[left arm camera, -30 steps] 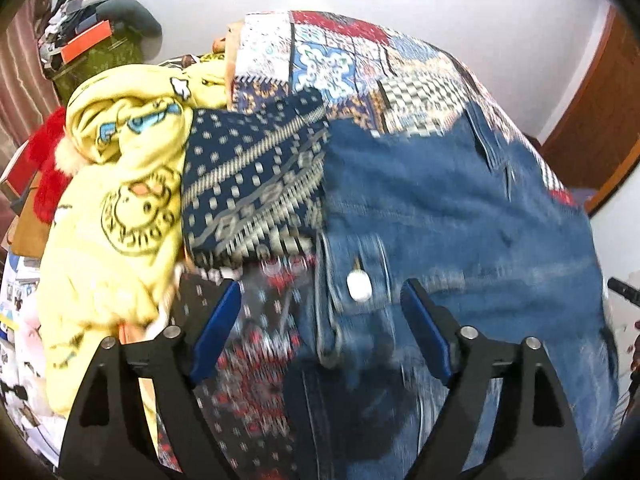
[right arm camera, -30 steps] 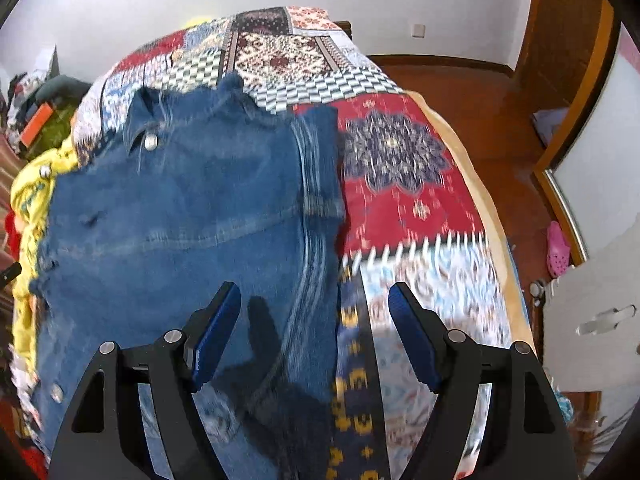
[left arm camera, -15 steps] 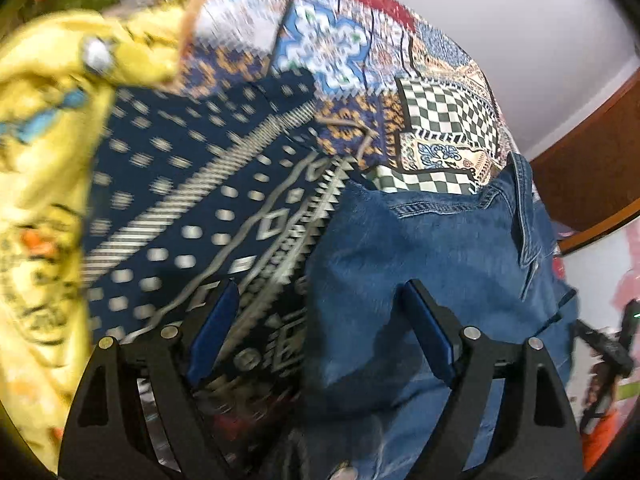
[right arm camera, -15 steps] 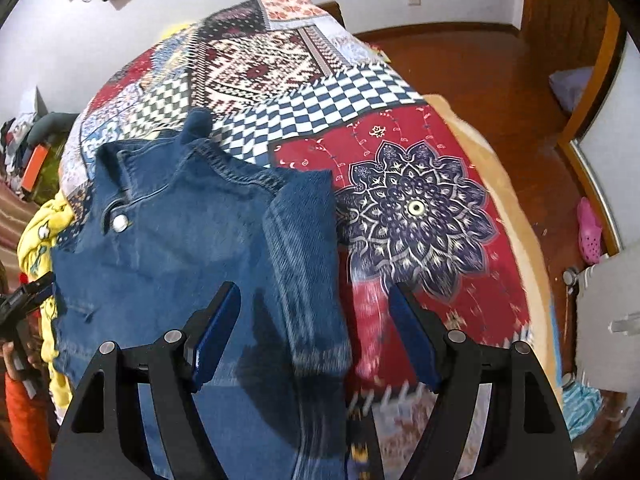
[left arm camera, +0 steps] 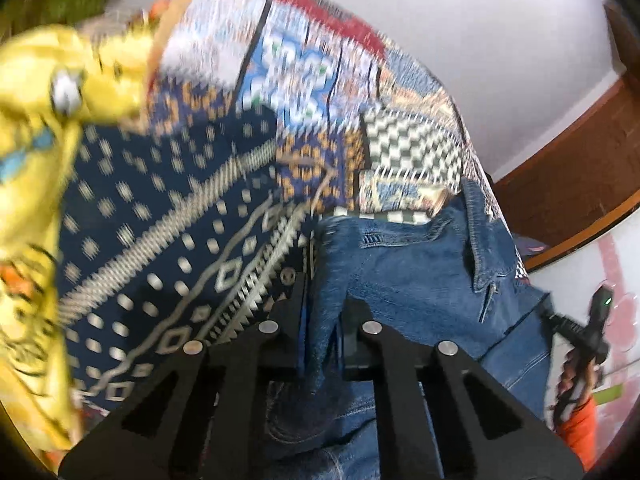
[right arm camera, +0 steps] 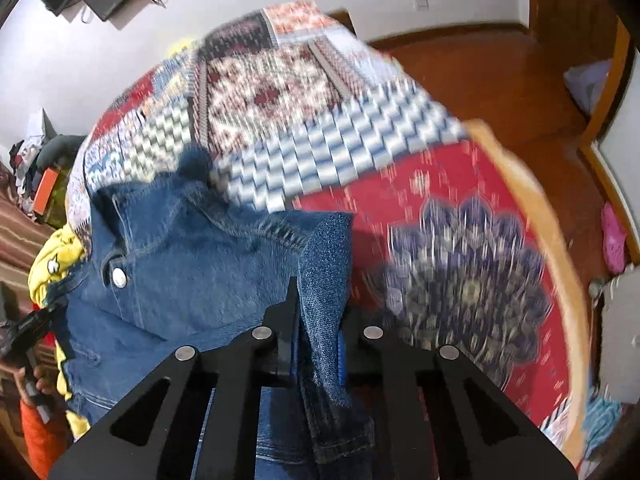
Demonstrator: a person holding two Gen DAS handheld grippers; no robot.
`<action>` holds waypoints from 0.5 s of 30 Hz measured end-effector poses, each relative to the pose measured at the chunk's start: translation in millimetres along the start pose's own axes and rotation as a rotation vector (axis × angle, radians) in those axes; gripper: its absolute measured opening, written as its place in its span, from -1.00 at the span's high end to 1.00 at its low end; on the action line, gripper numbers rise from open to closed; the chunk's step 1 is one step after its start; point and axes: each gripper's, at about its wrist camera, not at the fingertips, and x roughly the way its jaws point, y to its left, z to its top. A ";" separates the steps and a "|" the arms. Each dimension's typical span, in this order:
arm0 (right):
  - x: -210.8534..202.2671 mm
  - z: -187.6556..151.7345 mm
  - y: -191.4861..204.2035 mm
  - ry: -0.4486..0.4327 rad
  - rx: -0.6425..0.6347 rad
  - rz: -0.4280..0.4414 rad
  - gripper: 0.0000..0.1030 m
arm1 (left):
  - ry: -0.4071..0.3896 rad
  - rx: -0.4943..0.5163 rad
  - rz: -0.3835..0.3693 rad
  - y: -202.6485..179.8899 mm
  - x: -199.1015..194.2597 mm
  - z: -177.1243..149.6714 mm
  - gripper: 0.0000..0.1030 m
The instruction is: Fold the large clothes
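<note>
A blue denim jacket lies on a patchwork bedspread, collar toward the far end. My left gripper is shut on a pinched fold of denim at the jacket's left shoulder. My right gripper is shut on the folded-in sleeve at the right shoulder, and the cloth stands up between the jaws. A silver button shows below the collar. In each wrist view the other gripper shows at the edge, held by a hand in an orange sleeve.
A navy patterned cloth and a yellow cartoon-print garment lie left of the jacket. The bed's tan edge runs along the right, with wooden floor beyond. Clutter is piled at the far left.
Both grippers moved up along the jacket from its lower part to the shoulders, then went from open to shut on the denim. The cloth now bunches between each pair of jaws.
</note>
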 end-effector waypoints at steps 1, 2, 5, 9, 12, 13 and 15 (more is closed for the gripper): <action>-4.6 6.9 4.9 -0.022 -0.012 0.004 0.79 | -0.023 0.011 0.015 -3.1 -8.4 3.3 0.81; -8.3 12.5 9.9 -0.039 -0.023 0.008 0.79 | -0.044 0.023 0.021 -5.7 -15.6 6.7 0.81; -13.6 29.9 27.0 -0.075 -0.071 0.000 0.79 | -0.071 0.075 0.070 -9.4 -21.5 14.2 0.81; 3.0 36.3 37.4 -0.079 -0.100 -0.042 0.79 | -0.032 0.071 0.125 -0.3 -1.8 16.1 0.81; 26.6 32.8 31.9 -0.045 -0.095 -0.084 0.78 | -0.001 0.044 0.147 12.2 16.0 13.3 0.76; 36.0 29.2 28.1 -0.029 -0.093 -0.096 0.78 | 0.012 0.040 0.163 16.0 22.6 12.1 0.75; 44.1 27.2 23.2 -0.017 -0.102 -0.109 0.75 | 0.042 0.048 0.200 20.3 33.8 7.2 0.71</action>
